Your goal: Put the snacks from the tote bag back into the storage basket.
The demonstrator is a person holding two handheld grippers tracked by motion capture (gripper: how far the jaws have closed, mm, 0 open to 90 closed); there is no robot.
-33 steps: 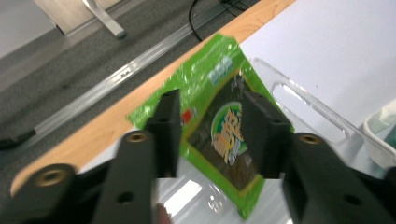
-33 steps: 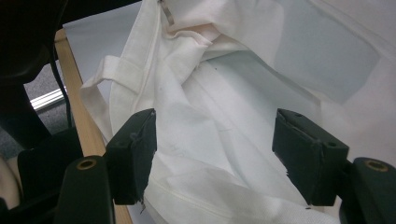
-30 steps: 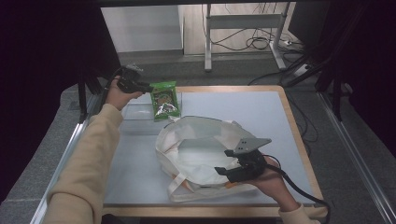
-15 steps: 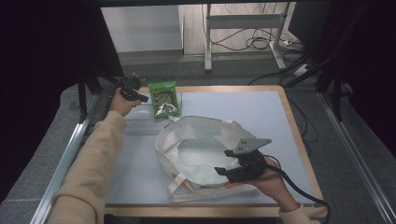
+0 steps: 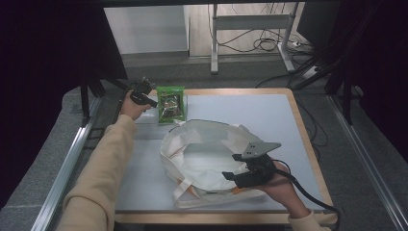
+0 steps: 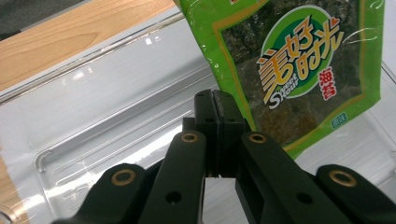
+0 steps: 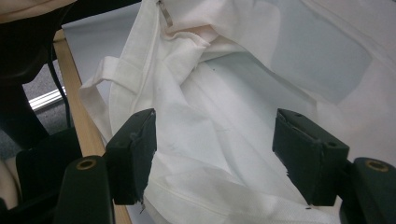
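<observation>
The green snack packet point(image 6: 299, 70) is pinched at its edge by the closed left gripper point(image 6: 218, 135) above a clear tray point(image 6: 93, 135), while the right gripper point(image 7: 215, 154) is held wide open over the white cloth bag point(image 7: 224, 107).

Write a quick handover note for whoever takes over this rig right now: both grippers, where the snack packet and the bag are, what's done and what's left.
Left gripper: shut on the corner of the green snack packet, holding it above the clear plastic tray at the table's far left.
Right gripper: open, jaws apart over the white tote bag, gripping nothing.
Bag lies mid-table, mouth open.
Done: packet gripped and raised from the tray.
Left, probably: carry the packet into the bag; the right gripper may need to hold the opening.
</observation>
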